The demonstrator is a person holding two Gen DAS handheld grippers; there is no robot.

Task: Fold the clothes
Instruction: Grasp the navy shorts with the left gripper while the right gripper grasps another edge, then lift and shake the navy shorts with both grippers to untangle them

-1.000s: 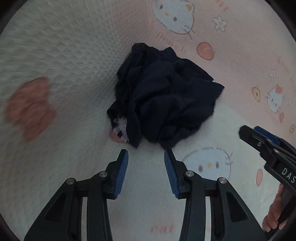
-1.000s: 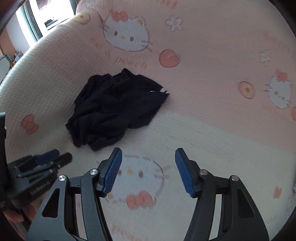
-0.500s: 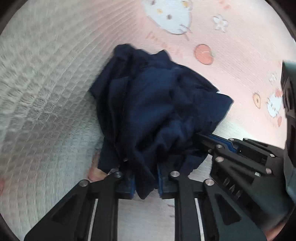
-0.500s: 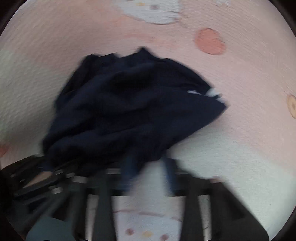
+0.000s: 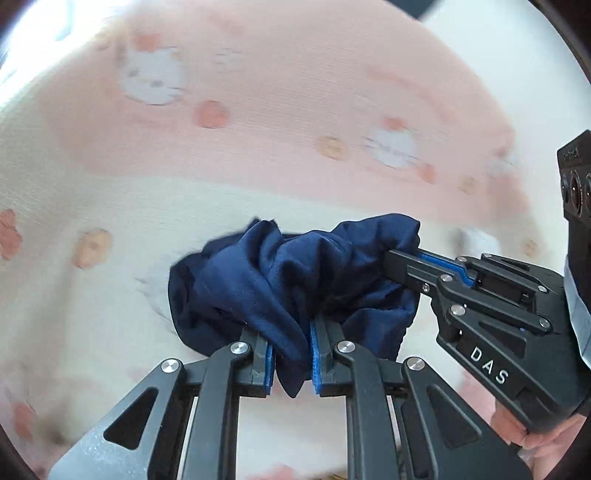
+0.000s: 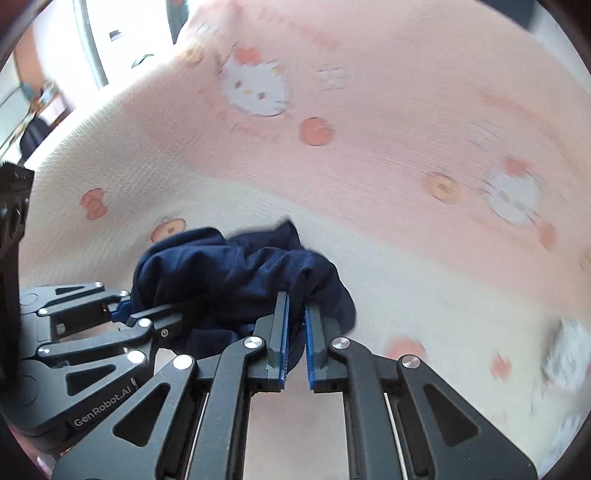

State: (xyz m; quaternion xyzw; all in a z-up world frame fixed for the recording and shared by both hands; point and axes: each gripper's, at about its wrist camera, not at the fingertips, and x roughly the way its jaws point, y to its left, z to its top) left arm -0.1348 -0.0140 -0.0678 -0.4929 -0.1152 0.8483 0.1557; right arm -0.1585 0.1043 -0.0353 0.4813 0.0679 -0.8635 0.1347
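A: Left gripper [image 5: 290, 360]?
B: Nearly closed. Blue pads [image 5: 316, 365] pinching a thick fold of the navy garment [image 5: 258, 280]; cloth bulging between and hanging a little below the pads. Jaws drawn in during the last second, cloth between them.

A: Right gripper [image 6: 294, 343]?
B: Almost fully closed, only a thin slit between the pads [image 6: 283, 343]. Dark cloth caught in that slit near the tips. Seen also from the left wrist view [image 5: 406, 264], coming in from the right side, tips buried in the garment's right edge. Jaws likewise closed in within the last second, cloth between them.

A: Garment position?
B: Bunched and crumpled, strung between both grippers, one gathered edge in each. Whether lifted clear of the blanket [image 5: 110, 258] or still resting in part, cannot tell; lower folds hidden behind the fingers.

A: Surroundings?
B: Pink and cream blanket with cartoon cat faces [image 6: 255, 88] and peach motifs under everything, blurred. Part of a hand [image 5: 532, 435] visible at the right gripper's base, lower right of the left wrist view. Bright window [image 6: 122, 33] at upper left of the right wrist view.
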